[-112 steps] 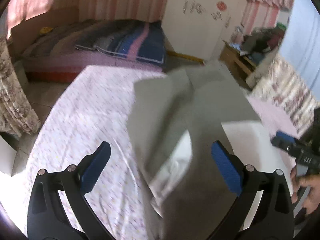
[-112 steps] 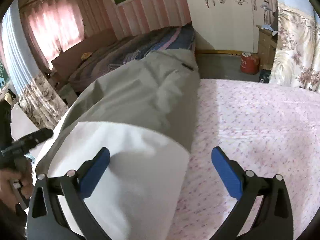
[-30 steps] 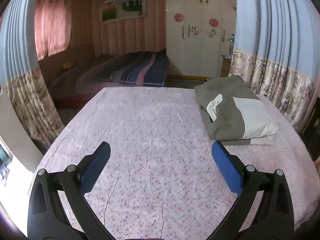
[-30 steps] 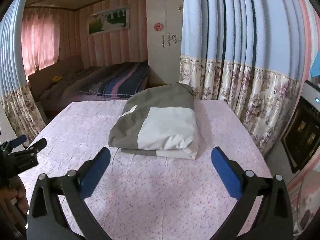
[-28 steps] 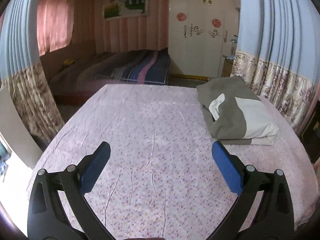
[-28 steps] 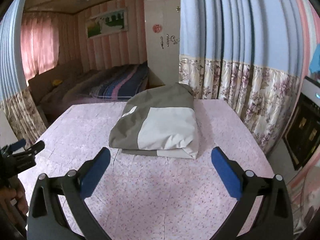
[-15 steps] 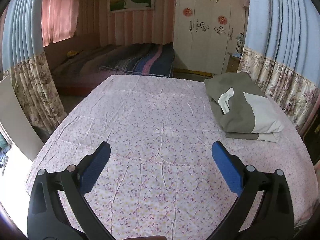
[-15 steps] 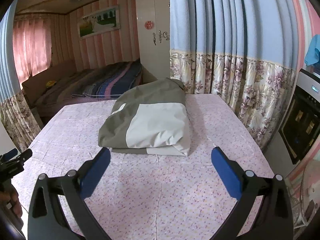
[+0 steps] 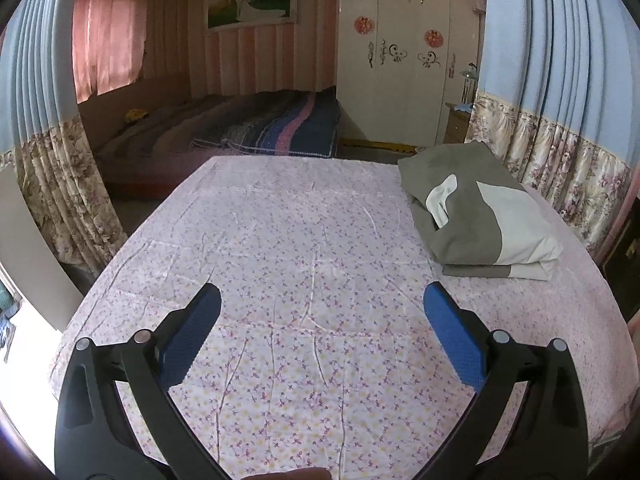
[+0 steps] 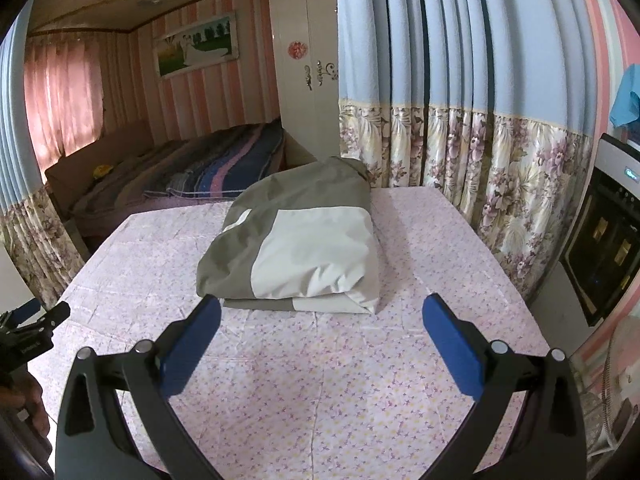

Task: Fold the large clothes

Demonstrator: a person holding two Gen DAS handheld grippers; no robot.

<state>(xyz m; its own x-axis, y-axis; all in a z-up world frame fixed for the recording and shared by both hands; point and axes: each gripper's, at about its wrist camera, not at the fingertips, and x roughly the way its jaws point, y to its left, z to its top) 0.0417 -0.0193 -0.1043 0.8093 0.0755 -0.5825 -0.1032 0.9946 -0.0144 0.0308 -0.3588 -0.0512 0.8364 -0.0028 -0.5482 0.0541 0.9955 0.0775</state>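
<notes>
A folded grey-and-white garment lies as a thick bundle on the pink floral tablecloth. In the left wrist view the garment sits at the table's far right. My right gripper is open and empty, held back from the bundle's near edge. My left gripper is open and empty over bare cloth, well left of the garment. The left gripper's body also shows at the left edge of the right wrist view.
Floral-hemmed blue curtains hang close on the right of the table and another curtain hangs on the left. A bed with a striped blanket and a white wardrobe stand beyond. A dark appliance stands at right.
Both grippers have let go of the garment and pulled back and up from the table. The garment now lies folded and still. Both stay open.
</notes>
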